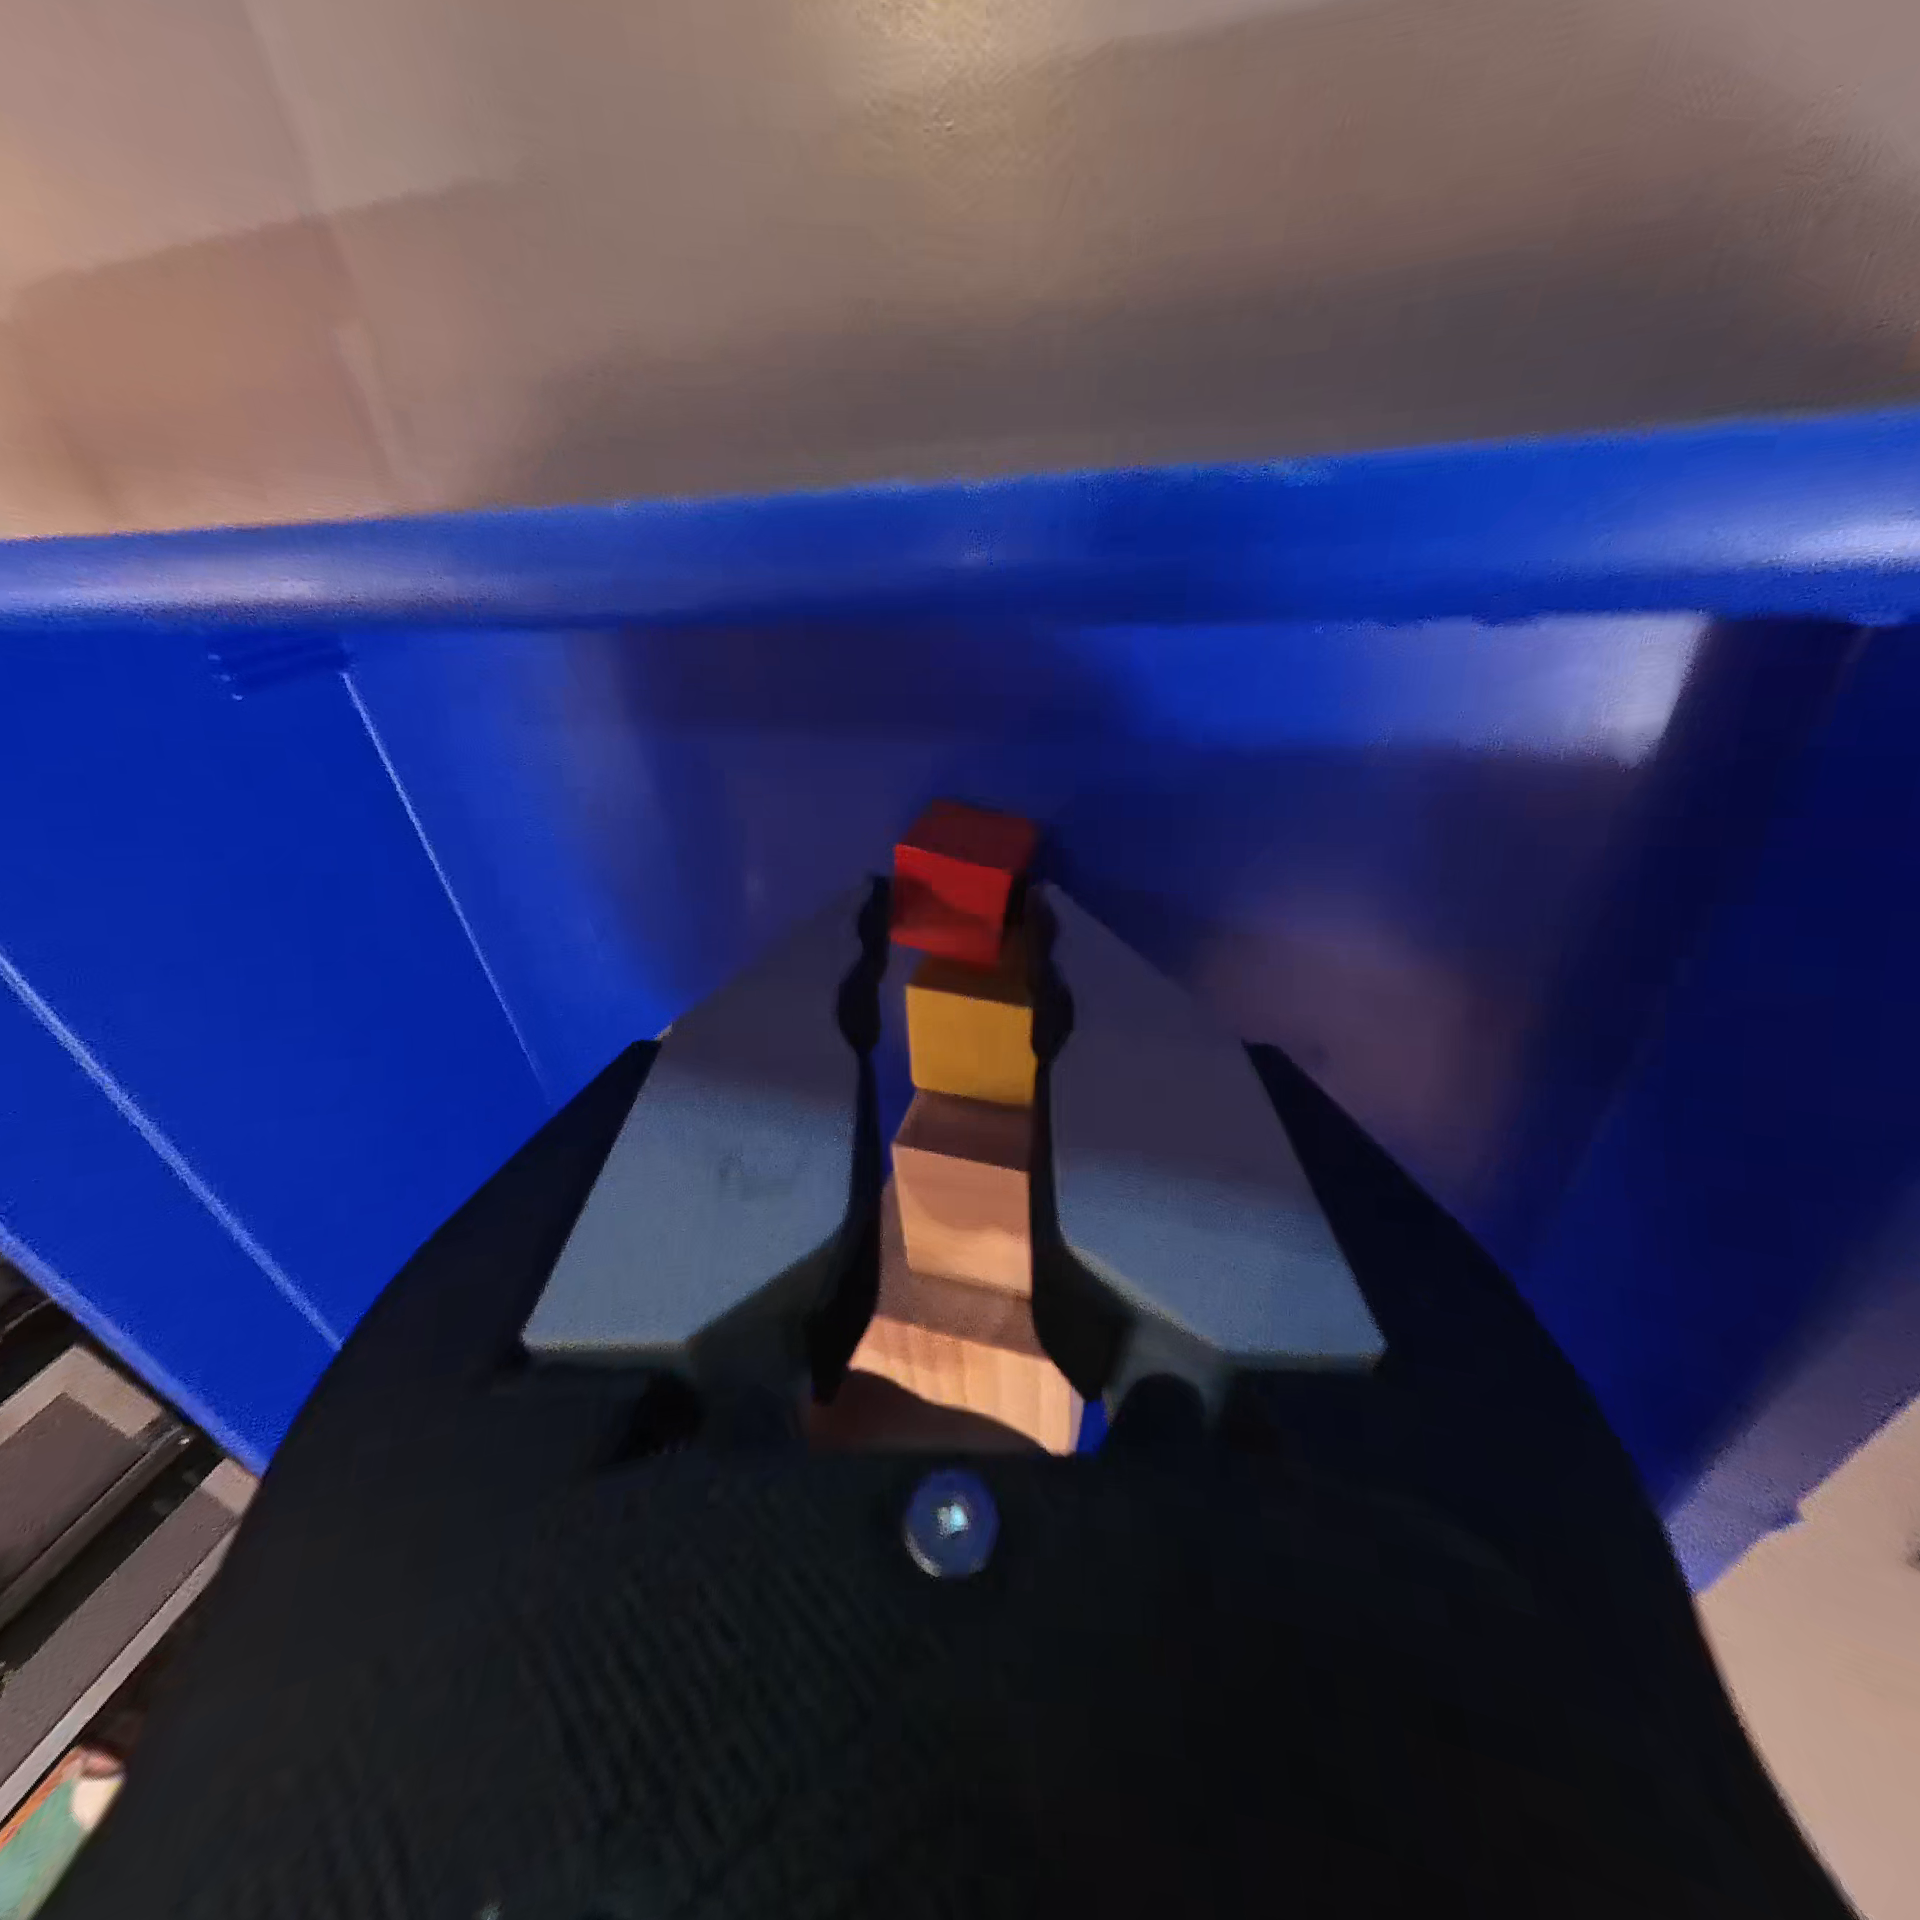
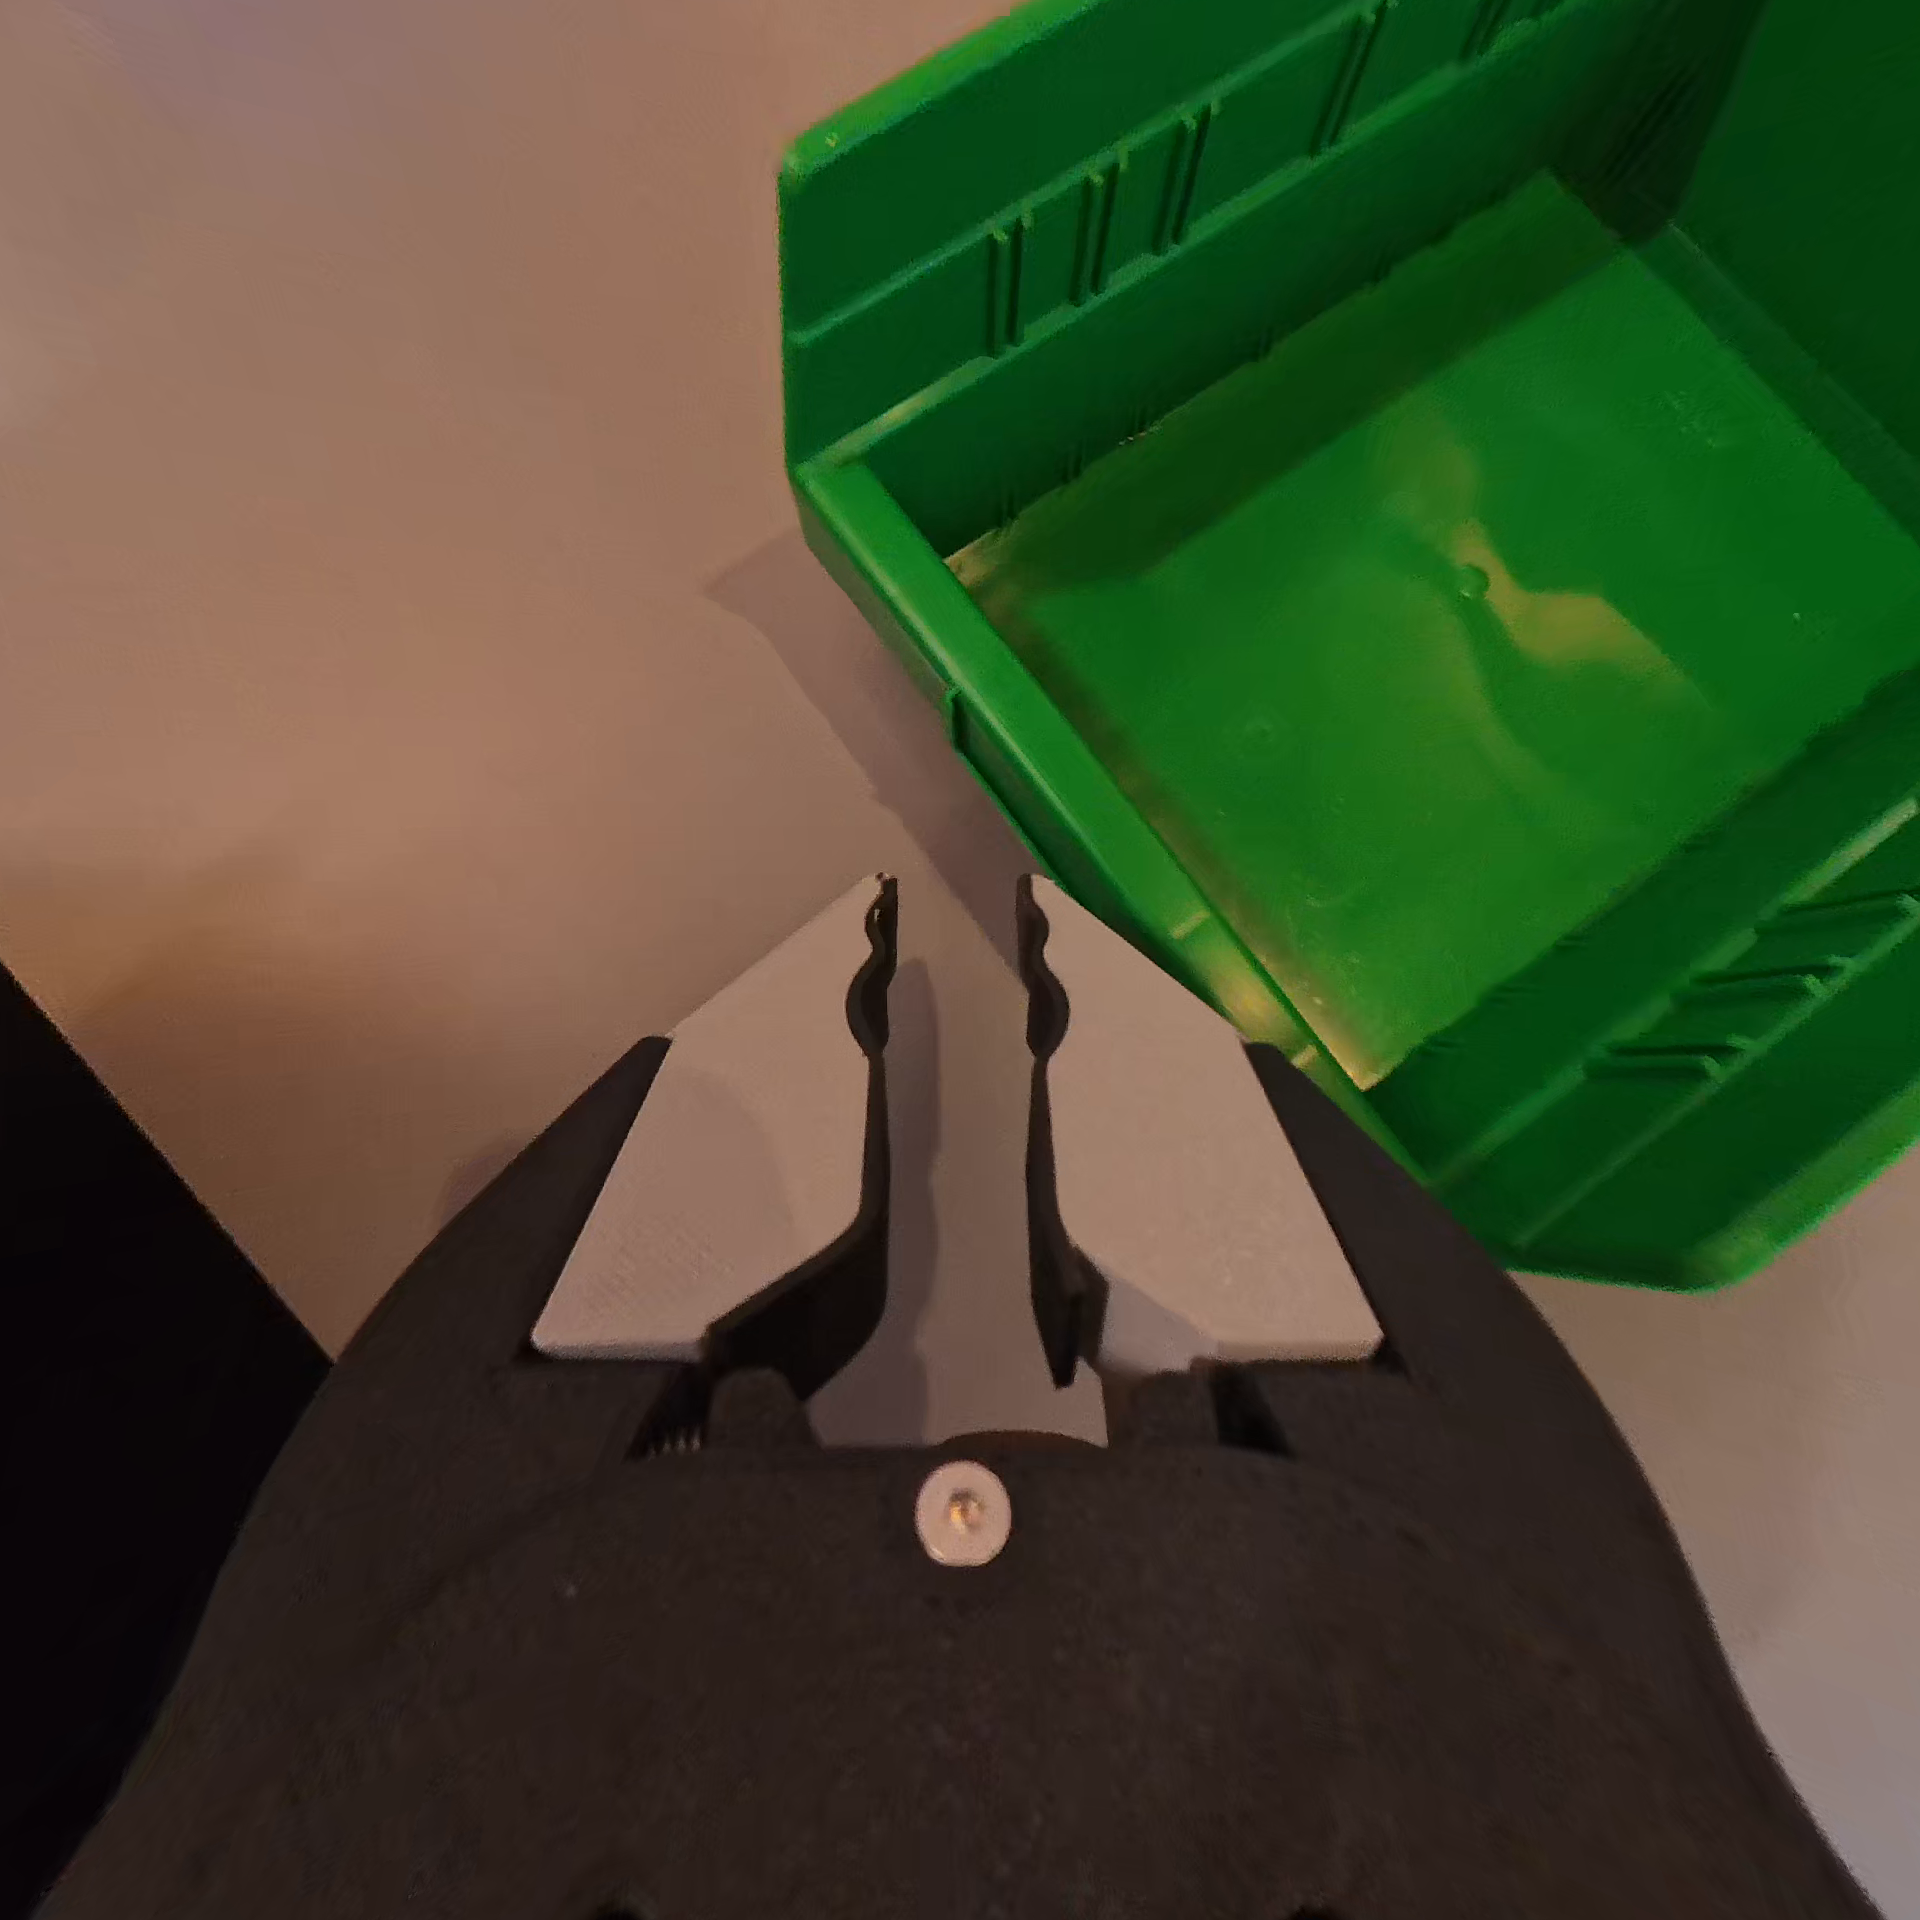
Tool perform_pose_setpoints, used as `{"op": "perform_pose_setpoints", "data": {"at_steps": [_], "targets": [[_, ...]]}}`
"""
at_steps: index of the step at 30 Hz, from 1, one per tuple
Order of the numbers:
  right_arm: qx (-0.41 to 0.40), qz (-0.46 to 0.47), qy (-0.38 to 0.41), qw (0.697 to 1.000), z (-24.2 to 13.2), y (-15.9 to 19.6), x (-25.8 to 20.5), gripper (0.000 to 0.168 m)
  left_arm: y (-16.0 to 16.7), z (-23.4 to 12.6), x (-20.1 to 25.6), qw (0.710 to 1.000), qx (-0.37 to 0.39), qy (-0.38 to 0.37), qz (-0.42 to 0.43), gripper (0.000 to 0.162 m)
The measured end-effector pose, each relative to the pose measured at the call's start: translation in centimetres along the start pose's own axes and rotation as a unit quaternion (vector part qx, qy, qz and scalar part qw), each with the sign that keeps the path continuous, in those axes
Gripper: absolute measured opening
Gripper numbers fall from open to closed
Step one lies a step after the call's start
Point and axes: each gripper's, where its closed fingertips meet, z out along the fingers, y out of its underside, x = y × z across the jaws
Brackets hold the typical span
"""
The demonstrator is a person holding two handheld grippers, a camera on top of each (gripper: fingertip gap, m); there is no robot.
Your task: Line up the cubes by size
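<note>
Left wrist view: left gripper [image 1: 956, 914] spread, nothing pinched; in the gap between its fingers, frame centre, runs a row inside the blue bin [image 1: 312, 935]: two bare wooden cubes [image 1: 961, 1205], yellow cube [image 1: 968, 1039], red cube [image 1: 961, 883] farthest. Blur hides contact. Likely light, rigid, smooth-faced: grip opposite flat sides. Right gripper [image 2: 956, 904] spread, empty, beside the green bin [image 2: 1039, 748]

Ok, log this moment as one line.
left gripper: over cube row in blue bin, grip unclear | red cube farthest | right gripper: open, empty, beside green bin
</note>
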Motion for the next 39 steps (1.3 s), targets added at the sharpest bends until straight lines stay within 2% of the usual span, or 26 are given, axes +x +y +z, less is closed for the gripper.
{"op": "perform_pose_setpoints", "data": {"at_steps": [5, 8, 10, 13, 15, 19, 21, 24, 29, 33, 36, 37, 39], "targets": [[0.043, -0.009, -0.055, 0.998, -0.7, -1.9, -2.4, 0.02, -0.2, -0.6, 0.2, 1.0, 0.017, 0.011, -0.015, 0.019], [0.114, -0.003, -0.12, 0.986, -1.7, -4.6, -4.9, 0.02, -1.3, -3.4, -0.5, 0.994, 0.091, -0.044, -0.045, 0.019], [0.161, 0.01, -0.172, 0.972, -2.5, -6.5, -6.8, 0.022, -3.0, -6.8, -0.6, 0.978, 0.173, -0.102, -0.062, 0.02], [0.219, 0.043, -0.288, 0.931, -3.5, -9.2, -10.2, 0.022, -7.9, -14.1, 0.9, 0.92, 0.341, -0.182, -0.065, 0.02], [0.233, 0.06, -0.361, 0.901, -3.7, -10.7, -12.6, 0.028, -11.3, -18.5, 3.3, 0.877, 0.424, -0.223, -0.041, 0.019], [0.241, 0.035, -0.413, 0.877, -2.5, -13.1, -16.4, 0.029, -16.5, -23.6, 7.1, 0.816, 0.502, -0.286, -0.002, 0.018], [0.256, 0.049, -0.459, 0.849, -2.9, -14.7, -18.5, 0.03, -18.8, -25.2, 8.8, 0.791, 0.535, -0.298, 0.008, 0.018], [0.261, 0.072, -0.528, 0.805, -3.8, -16.5, -21.2, 0.034, -23.0, -26.3, 12.1, 0.769, 0.557, -0.312, 0.044, 0.019], [0.246, 0.059, -0.559, 0.79, -4.1, -16.8, -24.2, 0.036, -28.9, -26.7, 16.6, 0.753, 0.57, -0.309, 0.107, 0.019], [0.244, 0.066, -0.576, 0.777, -4.7, -16.3, -24.9, 0.033, -30.5, -26.3, 17.2, 0.757, 0.567, -0.302, 0.123, 0.019], [0.237, 0.069, -0.57, 0.783, -4.1, -16.1, -24.9, 0.026, -31.1, -25.9, 16.9, 0.758, 0.567, -0.298, 0.123, 0.019], [0.236, 0.071, -0.571, 0.783, -4.0, -16.1, -24.8, 0.019, -31.2, -25.7, 16.8, 0.758, 0.567, -0.299, 0.122, 0.019], [0.235, 0.072, -0.566, 0.787, -3.5, -16.1, -24.5, 0.019, -31.2, -25.2, 16.5, 0.76, 0.568, -0.296, 0.113, 0.019]]}}
